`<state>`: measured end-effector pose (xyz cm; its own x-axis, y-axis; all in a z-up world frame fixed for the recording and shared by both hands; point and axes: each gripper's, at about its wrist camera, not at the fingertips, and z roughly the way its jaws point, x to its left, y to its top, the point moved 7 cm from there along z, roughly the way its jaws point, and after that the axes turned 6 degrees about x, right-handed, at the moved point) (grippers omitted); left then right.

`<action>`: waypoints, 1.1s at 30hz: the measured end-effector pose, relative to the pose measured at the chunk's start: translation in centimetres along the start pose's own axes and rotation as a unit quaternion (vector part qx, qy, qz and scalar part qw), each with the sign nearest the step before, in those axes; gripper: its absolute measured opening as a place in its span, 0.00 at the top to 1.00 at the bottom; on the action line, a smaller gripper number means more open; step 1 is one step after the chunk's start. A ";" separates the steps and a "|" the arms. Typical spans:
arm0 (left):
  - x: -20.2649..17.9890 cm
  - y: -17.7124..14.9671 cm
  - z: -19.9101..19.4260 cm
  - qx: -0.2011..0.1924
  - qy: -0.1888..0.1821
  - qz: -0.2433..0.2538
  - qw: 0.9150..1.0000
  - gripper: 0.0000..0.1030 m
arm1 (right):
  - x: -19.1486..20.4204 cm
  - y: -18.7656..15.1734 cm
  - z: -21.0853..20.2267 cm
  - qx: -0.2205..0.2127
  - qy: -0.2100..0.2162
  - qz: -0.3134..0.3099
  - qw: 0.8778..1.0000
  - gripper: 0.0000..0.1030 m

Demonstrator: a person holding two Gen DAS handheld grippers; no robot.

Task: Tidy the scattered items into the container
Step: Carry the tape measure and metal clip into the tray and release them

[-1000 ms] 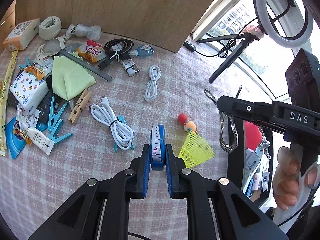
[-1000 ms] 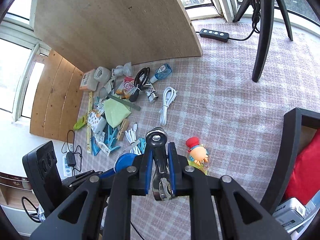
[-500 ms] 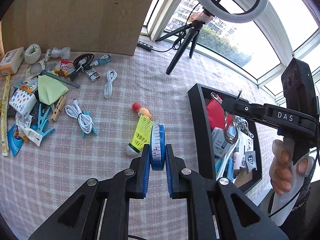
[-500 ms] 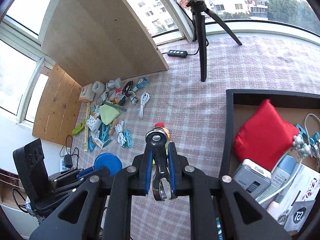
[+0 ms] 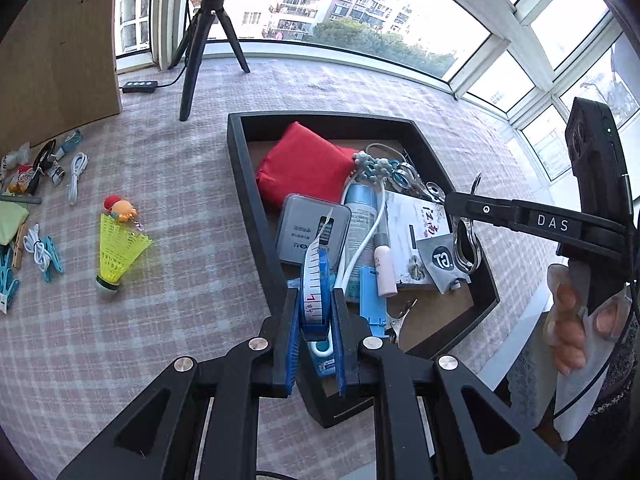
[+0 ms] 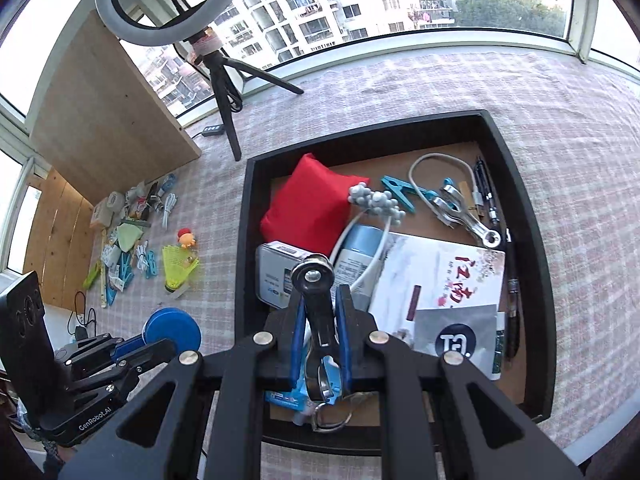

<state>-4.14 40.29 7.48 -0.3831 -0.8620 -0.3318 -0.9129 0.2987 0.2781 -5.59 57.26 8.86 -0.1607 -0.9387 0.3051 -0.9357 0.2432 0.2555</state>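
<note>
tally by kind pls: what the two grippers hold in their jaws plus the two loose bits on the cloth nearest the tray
tape measure, in the left gripper: 1
metal clip, in the right gripper: 1
yellow shuttlecock, on the cloth: 1
small toy figure, on the cloth: 1
total: 4

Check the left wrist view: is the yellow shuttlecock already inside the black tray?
No, the yellow shuttlecock lies on the checked cloth, left of the black tray.
</note>
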 end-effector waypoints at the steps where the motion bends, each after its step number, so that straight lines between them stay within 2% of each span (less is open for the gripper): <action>1: -0.8 -0.1 0.4 0.000 0.005 0.007 1.000 0.87 | -1.2 -0.4 -0.3 -0.002 -0.011 0.005 1.000 0.86; 7: -4.7 -0.1 2.1 0.000 0.035 0.042 0.998 0.87 | -6.6 -2.4 -1.5 -0.007 -0.043 0.034 0.998 0.86; 13: -6.8 0.3 2.3 -0.020 0.059 0.061 0.996 0.86 | -8.7 -3.7 -1.7 -0.011 -0.061 0.037 0.997 0.85; 14: -7.0 0.5 2.2 -0.025 0.063 0.063 0.996 0.82 | -8.7 -3.8 -1.8 -0.013 -0.062 0.034 0.997 0.81; 16: -7.3 0.8 2.0 -0.030 0.066 0.063 0.995 0.47 | -8.6 -3.9 -2.2 -0.022 -0.059 0.031 0.998 0.72; 17: -7.4 0.9 1.8 -0.038 0.066 0.063 0.995 0.44 | -8.5 -3.9 -2.4 -0.026 -0.063 0.029 0.997 0.65; 18: -7.4 0.9 1.6 -0.042 0.069 0.064 0.995 0.46 | -8.4 -3.8 -2.5 -0.031 -0.066 0.028 0.997 0.61; 25: -7.4 0.9 1.0 -0.052 0.080 0.070 0.993 0.46 | -7.2 -3.6 -2.8 -0.042 -0.066 0.018 0.997 0.61; 33: -4.8 0.3 -0.5 -0.061 0.093 0.051 0.993 0.45 | -4.3 -3.5 -2.3 -0.048 -0.062 0.003 0.997 0.56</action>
<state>-2.55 44.32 9.60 -0.4295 -0.8940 -0.1279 -0.8430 0.3460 0.4119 -0.94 60.98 8.75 -0.2088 -0.9587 0.1931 -0.9014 0.2652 0.3422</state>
